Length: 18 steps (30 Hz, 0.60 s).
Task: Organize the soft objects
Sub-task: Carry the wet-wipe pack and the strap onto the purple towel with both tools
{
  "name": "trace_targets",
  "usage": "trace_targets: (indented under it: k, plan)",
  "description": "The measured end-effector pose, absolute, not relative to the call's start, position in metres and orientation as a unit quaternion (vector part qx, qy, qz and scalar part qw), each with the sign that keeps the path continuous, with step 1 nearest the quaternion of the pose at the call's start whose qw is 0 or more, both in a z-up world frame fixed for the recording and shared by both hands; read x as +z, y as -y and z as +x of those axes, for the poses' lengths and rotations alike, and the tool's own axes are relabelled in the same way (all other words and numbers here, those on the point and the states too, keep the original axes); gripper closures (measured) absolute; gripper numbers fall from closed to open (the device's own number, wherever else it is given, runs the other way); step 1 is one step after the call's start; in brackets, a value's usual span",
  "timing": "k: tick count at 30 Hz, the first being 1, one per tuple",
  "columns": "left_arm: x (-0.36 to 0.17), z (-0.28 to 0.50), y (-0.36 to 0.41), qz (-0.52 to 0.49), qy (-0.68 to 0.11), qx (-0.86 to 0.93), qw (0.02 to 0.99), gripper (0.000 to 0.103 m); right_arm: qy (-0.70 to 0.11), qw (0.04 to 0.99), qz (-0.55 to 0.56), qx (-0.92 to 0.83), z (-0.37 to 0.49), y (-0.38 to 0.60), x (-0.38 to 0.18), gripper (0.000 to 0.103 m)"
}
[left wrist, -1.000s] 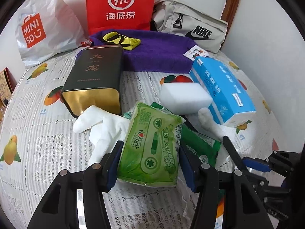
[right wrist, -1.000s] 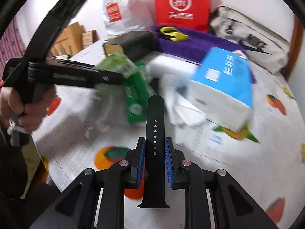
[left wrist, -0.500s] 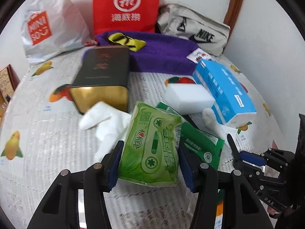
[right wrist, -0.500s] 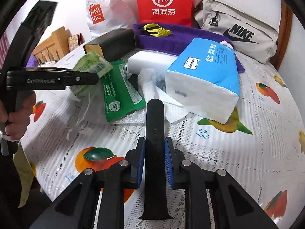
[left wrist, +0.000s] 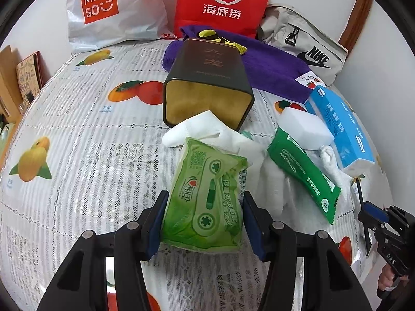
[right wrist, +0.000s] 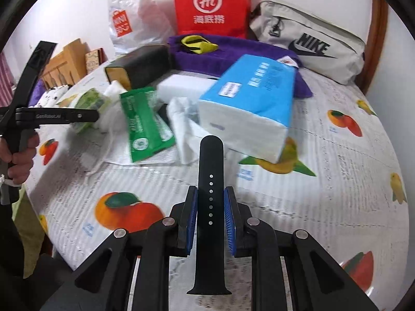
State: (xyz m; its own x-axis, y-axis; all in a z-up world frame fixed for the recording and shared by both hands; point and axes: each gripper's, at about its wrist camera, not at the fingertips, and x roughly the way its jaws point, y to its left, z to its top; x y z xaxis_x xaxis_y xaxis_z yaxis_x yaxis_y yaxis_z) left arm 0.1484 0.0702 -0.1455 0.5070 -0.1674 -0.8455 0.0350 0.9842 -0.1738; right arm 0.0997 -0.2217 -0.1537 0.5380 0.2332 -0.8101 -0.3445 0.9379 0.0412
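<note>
My left gripper (left wrist: pixel 203 215) is shut on a light green tissue pack (left wrist: pixel 205 202), held above the fruit-print tablecloth; the same green tissue pack (right wrist: pixel 89 103) shows at the left of the right wrist view. My right gripper (right wrist: pixel 210 207) is shut on a black watch strap (right wrist: pixel 210 194) that stands up between the blue pads. On the cloth lie a dark green wipes packet (left wrist: pixel 302 173), a white sponge block (left wrist: pixel 306 124), crumpled white tissue (left wrist: pixel 207 129), a blue tissue pack (left wrist: pixel 342 129) and a purple towel (left wrist: pixel 272 70).
A dark tin (left wrist: pixel 207 77) with a gold end lies in front of the towel. A red bag (left wrist: pixel 223 2), a white Miniso bag (left wrist: pixel 111 7) and a grey Nike pouch (left wrist: pixel 303 44) line the wall. Wooden items (right wrist: pixel 67 62) stand off the table's left edge.
My left gripper has carried the green pack leftward, so the tin now sits straight ahead of it. The right gripper and its strap have stayed almost in place.
</note>
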Motion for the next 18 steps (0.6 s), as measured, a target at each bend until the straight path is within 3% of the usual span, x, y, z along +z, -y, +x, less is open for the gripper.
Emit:
trace_targets:
  k: [18]
  plan:
    - [-0.135, 0.152, -0.075, -0.077, -0.507, -0.051, 0.857, 0.051, -0.470, 0.862, -0.044, 0.187, 0.107, 0.228, -0.142, 0.083]
